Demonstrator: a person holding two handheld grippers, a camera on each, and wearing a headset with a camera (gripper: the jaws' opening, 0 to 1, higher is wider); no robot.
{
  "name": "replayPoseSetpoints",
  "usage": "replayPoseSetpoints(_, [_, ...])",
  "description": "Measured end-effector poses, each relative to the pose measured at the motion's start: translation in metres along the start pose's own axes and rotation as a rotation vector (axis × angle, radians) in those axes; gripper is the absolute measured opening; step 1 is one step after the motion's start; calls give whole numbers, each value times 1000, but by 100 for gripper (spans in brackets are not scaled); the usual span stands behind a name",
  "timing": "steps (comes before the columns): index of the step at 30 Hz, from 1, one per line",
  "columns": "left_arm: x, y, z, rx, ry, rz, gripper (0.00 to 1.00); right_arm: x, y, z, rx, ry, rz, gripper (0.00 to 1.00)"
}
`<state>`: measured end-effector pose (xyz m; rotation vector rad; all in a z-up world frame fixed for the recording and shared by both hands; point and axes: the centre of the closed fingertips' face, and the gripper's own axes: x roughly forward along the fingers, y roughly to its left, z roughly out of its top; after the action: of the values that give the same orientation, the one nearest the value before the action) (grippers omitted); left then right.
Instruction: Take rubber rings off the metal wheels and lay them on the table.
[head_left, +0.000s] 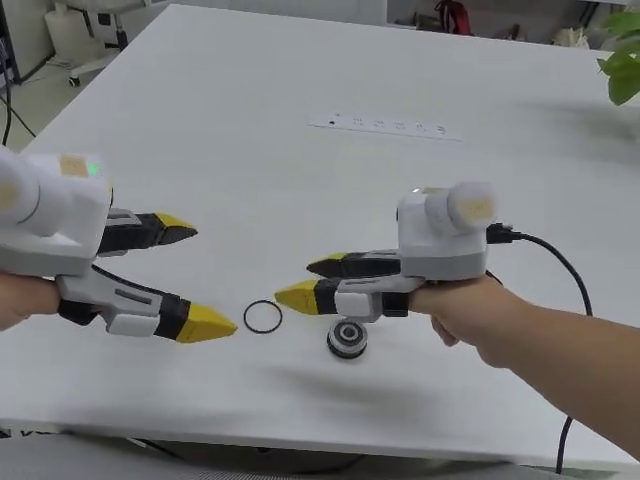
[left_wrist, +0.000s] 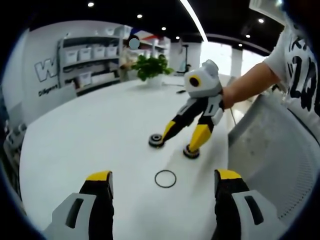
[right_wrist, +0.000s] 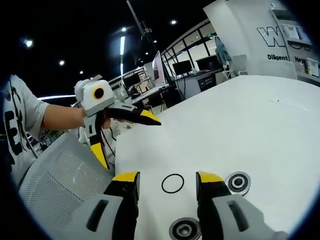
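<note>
A loose black rubber ring (head_left: 263, 317) lies flat on the white table (head_left: 300, 170), between my two grippers. Just right of it stands a metal wheel (head_left: 347, 338) with a dark rim, below my right gripper (head_left: 297, 282), which hovers open and holds nothing. My left gripper (head_left: 205, 278) is open too, its yellow tips left of the ring. The left gripper view has the ring (left_wrist: 165, 178) ahead of its jaws and two wheels (left_wrist: 156, 140) (left_wrist: 191, 151) beside the right gripper (left_wrist: 179, 143). In the right gripper view the ring (right_wrist: 172, 183) lies between the jaws, with wheels (right_wrist: 237, 182) (right_wrist: 185, 230) nearby.
A white power strip (head_left: 385, 126) lies further back on the table. The right gripper's black cable (head_left: 560, 262) trails off to the right front edge. A plant (head_left: 622, 60) stands at the far right corner. A grey mesh chair (left_wrist: 270, 145) stands by the table's near edge.
</note>
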<state>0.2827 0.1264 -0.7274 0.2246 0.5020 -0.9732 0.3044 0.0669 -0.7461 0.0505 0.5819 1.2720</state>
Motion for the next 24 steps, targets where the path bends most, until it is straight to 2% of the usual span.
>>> replayPoseSetpoints(11, [14, -8, 8, 17, -2, -36, 84, -27, -8, -1, 14, -31, -22, 42])
replayPoseSetpoints(24, [26, -18, 13, 29, -2, -75, 84, -56, -18, -17, 29, -35, -59, 41])
